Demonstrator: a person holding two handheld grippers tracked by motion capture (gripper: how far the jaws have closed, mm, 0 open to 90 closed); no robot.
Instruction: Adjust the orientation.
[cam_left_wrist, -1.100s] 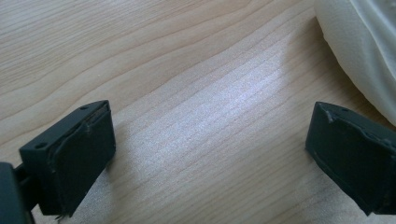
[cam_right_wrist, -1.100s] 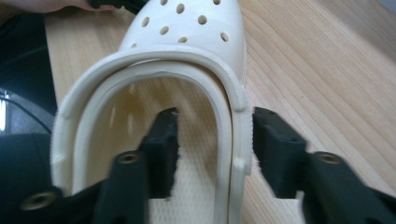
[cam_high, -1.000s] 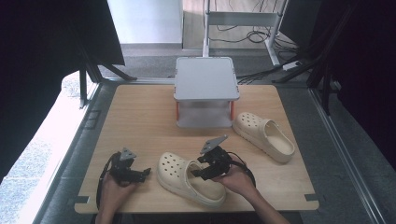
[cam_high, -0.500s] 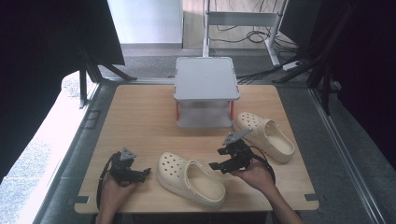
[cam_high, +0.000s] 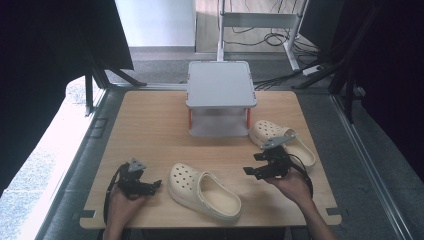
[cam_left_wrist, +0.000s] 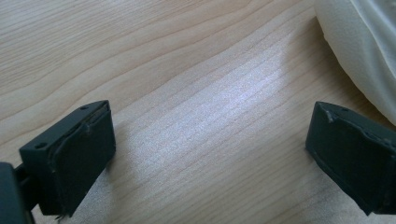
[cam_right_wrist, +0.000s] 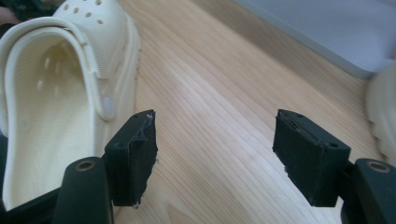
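**Op:** Two cream clogs on the bench (cam_high: 150, 115). Near clog (cam_high: 204, 191) lies at the front middle, between my two grippers. Far clog (cam_high: 282, 141) sits to the right, beside the lower tier of the grey two-tier stand (cam_high: 220, 83).

**Log:** Jaw state?

**Op:** Right gripper (cam_high: 255, 164): jaws apart, nothing between them. Its own view shows bare wood in the gap. Left gripper (cam_high: 154, 184): jaws also apart, over bare wood, with a cream edge of the near clog (cam_left_wrist: 364, 51) at the upper right of that view.

**Log:** Which gripper is closer to which shoe?

**Op:** Right gripper sits between the two clogs. In the high view the far clog is just behind and to the right of my right hand (cam_high: 290, 187). The near clog (cam_right_wrist: 60, 98) is off to the left of the jaws in the right gripper view, with its open heel end nearest. Left gripper is just beside the near clog's toe end.

**Log:** Long axis of the near clog?

**Op:** Diagonal. Holed toe points to the back-left, heel opening to the front-right. The far clog runs diagonally too, toe toward the stand.

**Log:** Judgement for the coming move?

**Op:** The jaws point left across the bench, so I judge either shoe needs a turn of the wrist: left and down for the near clog's heel rim, back and right for the far one.
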